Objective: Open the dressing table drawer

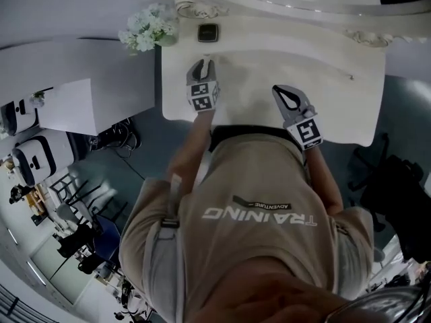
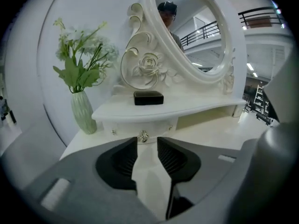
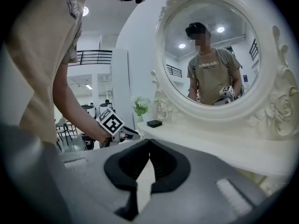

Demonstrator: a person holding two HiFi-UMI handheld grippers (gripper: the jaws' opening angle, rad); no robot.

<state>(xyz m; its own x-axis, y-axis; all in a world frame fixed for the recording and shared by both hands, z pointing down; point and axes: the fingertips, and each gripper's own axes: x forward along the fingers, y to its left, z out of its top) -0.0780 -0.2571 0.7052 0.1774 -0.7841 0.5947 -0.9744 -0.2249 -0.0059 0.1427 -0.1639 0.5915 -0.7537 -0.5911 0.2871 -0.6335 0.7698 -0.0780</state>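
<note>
The white dressing table (image 1: 330,79) has a raised shelf with a small drawer (image 2: 133,126) under it, closed, with a round metal knob (image 2: 143,136). My left gripper (image 2: 147,146) is open, and the knob sits just beyond its tips with nothing between the pads. From above, the left gripper (image 1: 204,62) hovers over the tabletop's left part, pointing at the shelf. My right gripper (image 1: 281,91) hangs over the tabletop's middle, right of the left one. The right gripper (image 3: 149,143) is shut and empty, its tips touching. It looks towards the left gripper (image 3: 122,133).
A black box (image 2: 148,97) lies on the shelf above the drawer. A green vase of flowers (image 2: 84,112) stands at the table's left end, beside the oval mirror (image 2: 196,27). A white desk (image 1: 87,93) stands to the left and a dark bag (image 1: 397,187) to the right.
</note>
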